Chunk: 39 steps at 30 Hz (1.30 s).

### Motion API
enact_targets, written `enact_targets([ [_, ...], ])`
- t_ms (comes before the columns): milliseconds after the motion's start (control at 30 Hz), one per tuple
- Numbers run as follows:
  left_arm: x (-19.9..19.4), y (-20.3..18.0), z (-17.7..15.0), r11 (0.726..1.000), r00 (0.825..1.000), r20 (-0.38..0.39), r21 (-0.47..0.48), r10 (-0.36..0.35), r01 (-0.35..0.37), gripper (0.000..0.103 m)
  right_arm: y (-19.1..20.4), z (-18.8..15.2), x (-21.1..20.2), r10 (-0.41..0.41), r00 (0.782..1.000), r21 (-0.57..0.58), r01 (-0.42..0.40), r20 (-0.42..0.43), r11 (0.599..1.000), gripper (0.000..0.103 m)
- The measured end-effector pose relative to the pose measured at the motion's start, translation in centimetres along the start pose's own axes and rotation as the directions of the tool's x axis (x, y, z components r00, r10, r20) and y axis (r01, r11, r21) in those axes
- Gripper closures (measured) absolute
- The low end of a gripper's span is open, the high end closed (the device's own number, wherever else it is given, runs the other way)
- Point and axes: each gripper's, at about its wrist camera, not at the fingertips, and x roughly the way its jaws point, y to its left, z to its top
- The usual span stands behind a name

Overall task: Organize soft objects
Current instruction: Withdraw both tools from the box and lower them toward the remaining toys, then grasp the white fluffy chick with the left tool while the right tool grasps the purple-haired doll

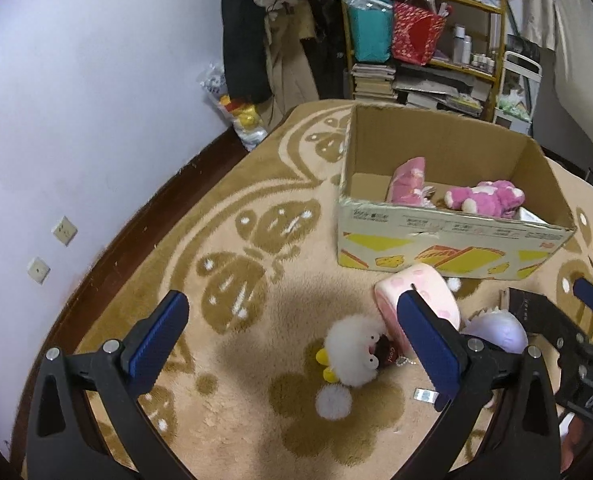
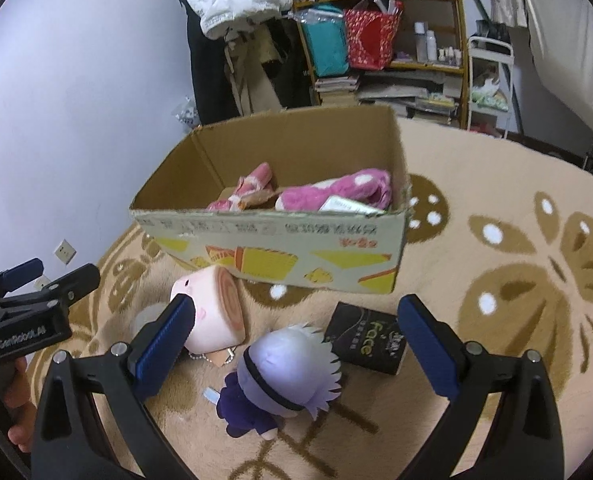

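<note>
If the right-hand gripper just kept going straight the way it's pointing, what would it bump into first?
Most likely the purple-clothed plush doll with the pale lilac head, which lies on the rug between the open fingers of the right gripper. Depth is hard to judge in this fisheye view.

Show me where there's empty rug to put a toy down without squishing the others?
The rug is bare left of the cardboard box, out toward the wall, and right of the box in the right wrist view. It is crowded in front of the box: pink roll plush, fluffy white plush, purple-haired doll and black box sit close together.
</note>
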Motion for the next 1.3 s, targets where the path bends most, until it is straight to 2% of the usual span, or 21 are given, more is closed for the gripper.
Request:
enact_targets([
  [400, 4.2, 0.4, -0.2, 0.997, 0.994, -0.103, -0.063, -0.039, 0.032, 0.0, 1.8, -1.2, 2.7, -0.016, 0.995, -0.091, 0.007, -0.099, 0.996, 0.002],
  [533, 5.2, 0.0, -0.8, 0.999, 0.99, -0.137, -0.045, -0.031, 0.025, 0.0, 1.9, -1.9, 3.9, -0.009, 0.987, -0.087, -0.005, -0.162, 0.996, 0.002],
  [600, 5.8, -0.3, -1.1, 0.998, 0.985, -0.166, -0.051, -0.044, 0.036, 0.0, 2.0, -2.5, 4.3, -0.015, 0.986, -0.082, 0.001, -0.166, 0.997, 0.002],
  [733, 6.3, -0.6, -1.5, 0.999, 0.983, -0.178, -0.047, -0.033, 0.025, 0.0, 2.3, -3.5, 5.1, -0.018, 0.98, -0.086, 0.001, -0.199, 0.996, 0.011],
  [967, 7.2, -1.0, -2.0, 0.999, 0.977, -0.206, -0.03, -0.048, 0.042, 0.0, 2.4, -4.6, 6.2, -0.018, 0.974, -0.083, -0.001, -0.228, 0.997, 0.012],
  [1100, 7.9, -0.9, -2.4, 0.997, 0.968, -0.239, -0.049, -0.077, 0.068, 0.0, 1.9, -4.9, 6.8, -0.004, 0.966, -0.049, -0.009, -0.257, 0.999, 0.012],
  [1300, 8.5, -1.6, -2.8, 0.995, 0.96, -0.264, -0.033, -0.096, 0.09, 0.0, 2.1, -5.4, 7.4, -0.011, 0.963, -0.062, -0.006, -0.268, 0.998, 0.012],
])
